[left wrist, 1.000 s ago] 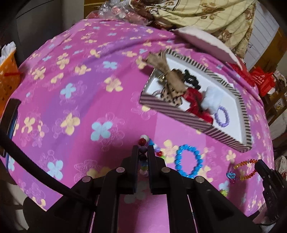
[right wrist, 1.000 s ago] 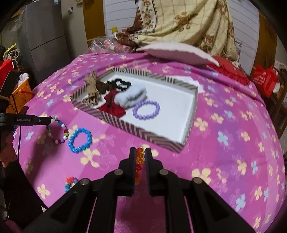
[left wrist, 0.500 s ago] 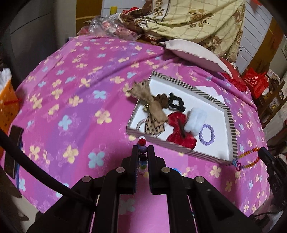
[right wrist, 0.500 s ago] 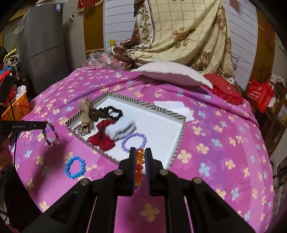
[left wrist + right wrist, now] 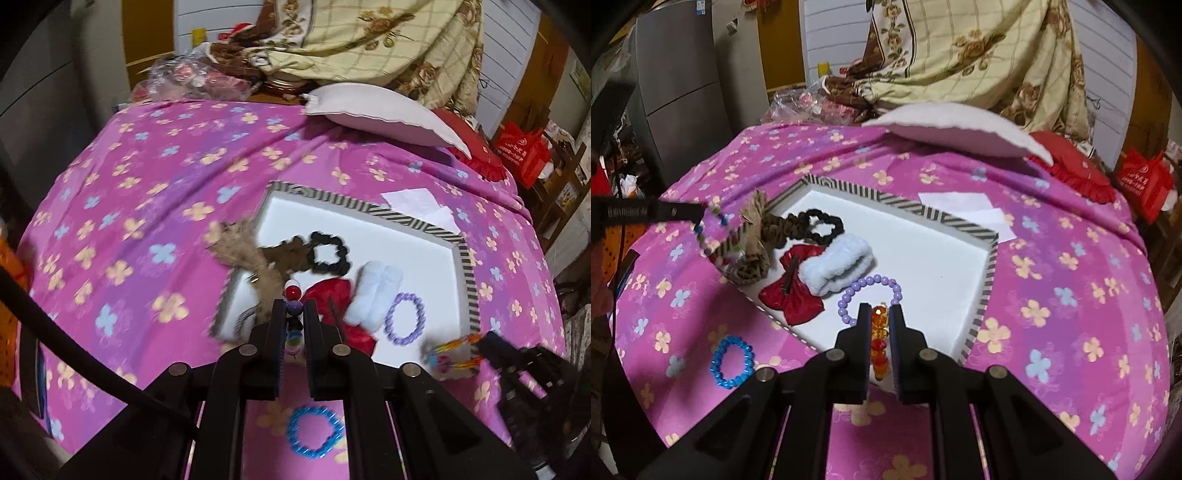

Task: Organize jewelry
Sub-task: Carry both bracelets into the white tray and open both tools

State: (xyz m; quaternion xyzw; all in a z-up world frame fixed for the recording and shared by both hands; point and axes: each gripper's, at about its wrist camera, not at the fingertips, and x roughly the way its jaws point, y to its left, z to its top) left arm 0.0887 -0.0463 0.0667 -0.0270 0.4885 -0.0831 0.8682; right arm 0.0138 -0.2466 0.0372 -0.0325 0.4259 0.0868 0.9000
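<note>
A striped tray (image 5: 466,273) (image 5: 991,254) with a white floor lies on the pink flowered bedspread. In it are a purple bead bracelet (image 5: 403,318) (image 5: 870,300), a white fluffy band (image 5: 836,266), a red bow (image 5: 792,291), a black scrunchie (image 5: 328,253) and a brown bow. My left gripper (image 5: 294,314) is shut on a multicoloured bead bracelet (image 5: 292,291) (image 5: 713,236), held above the tray's near left corner. My right gripper (image 5: 879,317) is shut on an orange bead bracelet (image 5: 878,332) (image 5: 456,350), over the tray's near edge. A blue bead bracelet (image 5: 314,432) (image 5: 731,360) lies on the bedspread outside the tray.
A pale pillow (image 5: 955,131) and a red cushion (image 5: 1071,166) lie at the far side of the bed. White paper (image 5: 964,208) sits behind the tray. A patterned blanket hangs behind. An orange basket (image 5: 14,258) is at the left edge.
Both grippers have moved forward and up over the tray with their bracelets still held. The blue bracelet now lies behind and below them.
</note>
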